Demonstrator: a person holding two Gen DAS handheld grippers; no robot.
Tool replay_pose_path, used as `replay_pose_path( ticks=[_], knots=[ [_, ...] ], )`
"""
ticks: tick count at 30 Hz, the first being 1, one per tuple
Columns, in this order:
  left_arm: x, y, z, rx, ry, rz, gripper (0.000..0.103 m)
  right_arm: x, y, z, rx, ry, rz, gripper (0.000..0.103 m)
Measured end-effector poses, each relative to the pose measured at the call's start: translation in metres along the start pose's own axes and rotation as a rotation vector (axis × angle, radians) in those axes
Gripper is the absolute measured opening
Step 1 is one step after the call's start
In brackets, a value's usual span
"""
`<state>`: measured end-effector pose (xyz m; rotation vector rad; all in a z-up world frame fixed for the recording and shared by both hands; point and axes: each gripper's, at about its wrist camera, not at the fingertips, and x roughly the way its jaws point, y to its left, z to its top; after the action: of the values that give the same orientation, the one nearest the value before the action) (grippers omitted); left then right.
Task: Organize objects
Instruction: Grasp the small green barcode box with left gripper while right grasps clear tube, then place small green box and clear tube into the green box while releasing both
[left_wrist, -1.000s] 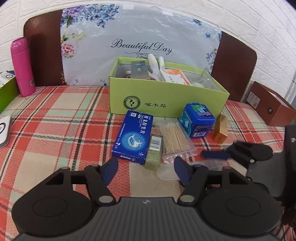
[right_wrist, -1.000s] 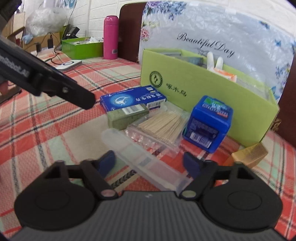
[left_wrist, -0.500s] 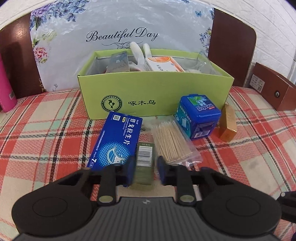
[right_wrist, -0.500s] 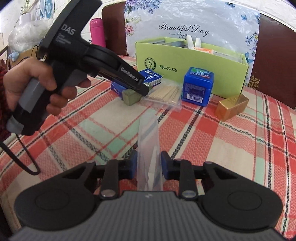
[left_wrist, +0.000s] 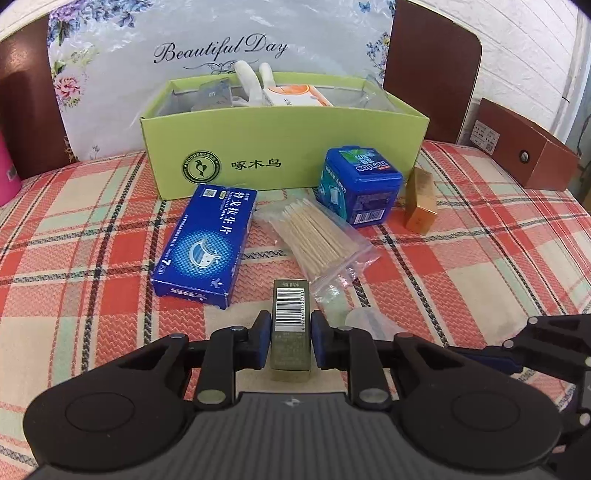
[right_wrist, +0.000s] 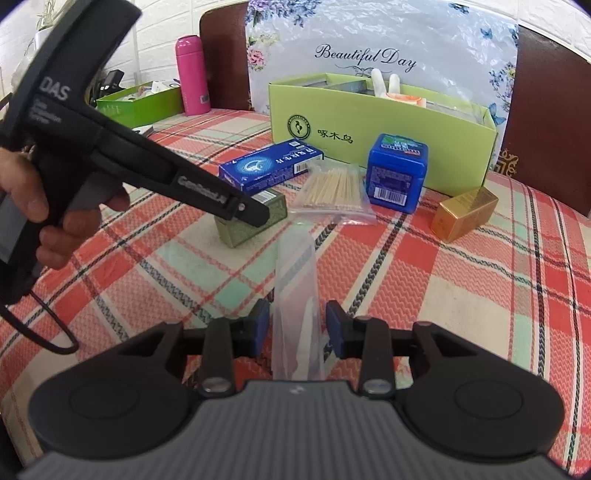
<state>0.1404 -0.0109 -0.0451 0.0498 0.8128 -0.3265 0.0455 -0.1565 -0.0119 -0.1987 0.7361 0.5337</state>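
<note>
Between the left fingers (left_wrist: 261, 339), the olive box (left_wrist: 290, 325) is now clamped.

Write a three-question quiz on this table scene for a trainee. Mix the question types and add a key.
1. True or false: the left tool is shut on the green box.
2. What lies between the blue carton and the mint tub? A) a spoon B) the bag of sticks C) a cup
3. Fill in: the clear case lies between the fingers of the ___ tool.

Key: 1 true; 2 B; 3 right, the right tool.
</note>
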Motion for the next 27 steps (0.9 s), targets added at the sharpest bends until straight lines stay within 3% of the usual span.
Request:
replay_pose_path(
  ticks=[12, 16, 27],
  knots=[
    [0.006, 0.0, -0.005, -0.013, 0.004, 0.008, 0.023, 0.012, 0.007, -0.001, -0.013, -0.01, -0.027, 0.036],
    [-0.002, 0.002, -0.007, -0.031, 0.001, -0.003, 0.023, 0.009, 0.013, -0.001, -0.031, -0.024, -0.047, 0.027],
    [-0.056, 0.003, 0.031, -0.01, -0.172, -0.043, 0.023, -0.027, -0.014, 0.032, 0.044, -0.151, -0.08, 0.027]
  ],
)
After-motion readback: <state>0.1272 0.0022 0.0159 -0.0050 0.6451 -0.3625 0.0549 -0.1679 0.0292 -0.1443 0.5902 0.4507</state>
